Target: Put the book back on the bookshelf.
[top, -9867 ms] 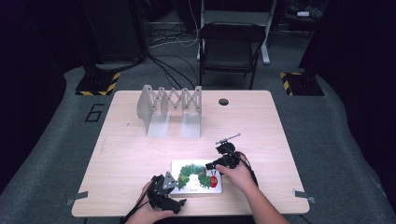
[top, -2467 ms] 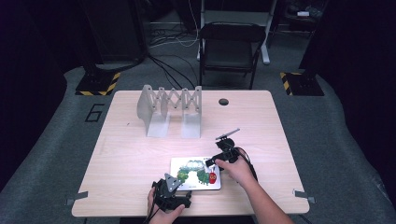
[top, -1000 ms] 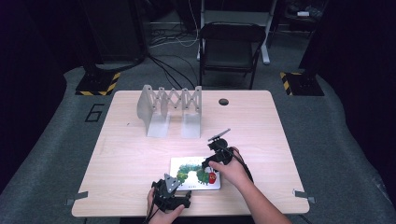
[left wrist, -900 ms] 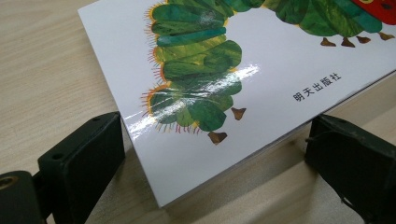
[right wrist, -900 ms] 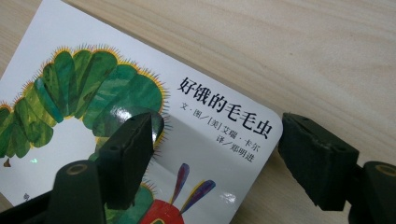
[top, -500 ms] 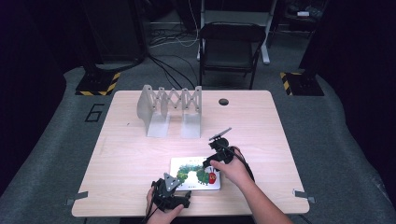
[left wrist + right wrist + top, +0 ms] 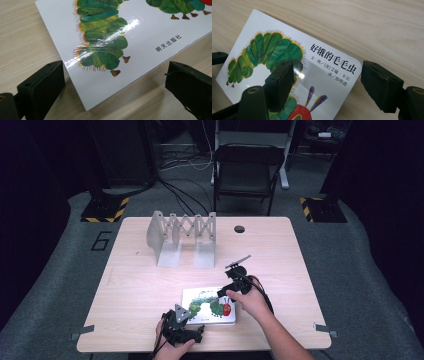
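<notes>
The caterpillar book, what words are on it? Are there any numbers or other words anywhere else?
"好饿的毛毛虫": the title, in big black letters on the caterpillar book cover.
"文·图/[美]艾瑞·卡尔" and "译/郑明进": the small lines under the title; the strokes are tiny, so this reading is less sure.
"明天出版社": by the cover's lower edge, in the left gripper view.
"6": painted on the grey floor left of the table.

The book [image 7: 140, 27] had a glossy, smooth white card cover that caught the light, with faint creases. The table [image 7: 140, 285] was pale matt wood grain. The gripper [image 7: 327, 87] jaws looked like matt black plastic, slightly rough.
</notes>
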`<state>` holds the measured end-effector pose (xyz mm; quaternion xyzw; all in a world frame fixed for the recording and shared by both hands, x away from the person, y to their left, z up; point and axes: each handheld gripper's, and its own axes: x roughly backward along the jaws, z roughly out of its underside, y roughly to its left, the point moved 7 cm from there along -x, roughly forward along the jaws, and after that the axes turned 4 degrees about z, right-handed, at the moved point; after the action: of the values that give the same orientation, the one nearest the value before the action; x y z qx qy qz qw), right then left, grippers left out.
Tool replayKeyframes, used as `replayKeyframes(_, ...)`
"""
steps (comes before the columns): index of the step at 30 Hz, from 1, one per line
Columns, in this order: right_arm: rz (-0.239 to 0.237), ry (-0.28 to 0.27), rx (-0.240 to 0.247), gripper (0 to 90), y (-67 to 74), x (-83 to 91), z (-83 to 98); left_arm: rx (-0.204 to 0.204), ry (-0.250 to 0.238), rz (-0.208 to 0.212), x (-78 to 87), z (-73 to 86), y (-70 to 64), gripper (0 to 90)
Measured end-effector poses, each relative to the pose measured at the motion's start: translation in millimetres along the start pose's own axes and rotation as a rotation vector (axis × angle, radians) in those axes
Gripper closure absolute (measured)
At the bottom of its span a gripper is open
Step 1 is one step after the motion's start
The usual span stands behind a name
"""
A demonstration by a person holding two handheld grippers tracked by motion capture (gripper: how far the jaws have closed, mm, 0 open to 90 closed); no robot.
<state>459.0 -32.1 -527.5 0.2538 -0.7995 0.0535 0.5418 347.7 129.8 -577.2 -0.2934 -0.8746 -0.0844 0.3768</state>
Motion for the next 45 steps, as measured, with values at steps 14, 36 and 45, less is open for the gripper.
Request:
replayKeyframes(14,0.001,-0.011,0.006,26.5,2.5,4.5,-0.5,0.03,0.004,-0.08,-4.9,-1.5,-5.1,0.0)
replayKeyframes(36,-0.019,-0.02,0.008,30.6,6.9,13.4,-1.9,0.09,-0.022,-0.128,-5.8,-1.2,-2.7,0.0)
replayKeyframes(45,-0.035,0.019,-0.009,31.9,-0.3,1.7,5.0,0.088,-0.021,-0.127,-5.4,-0.8,-2.6,0.1)
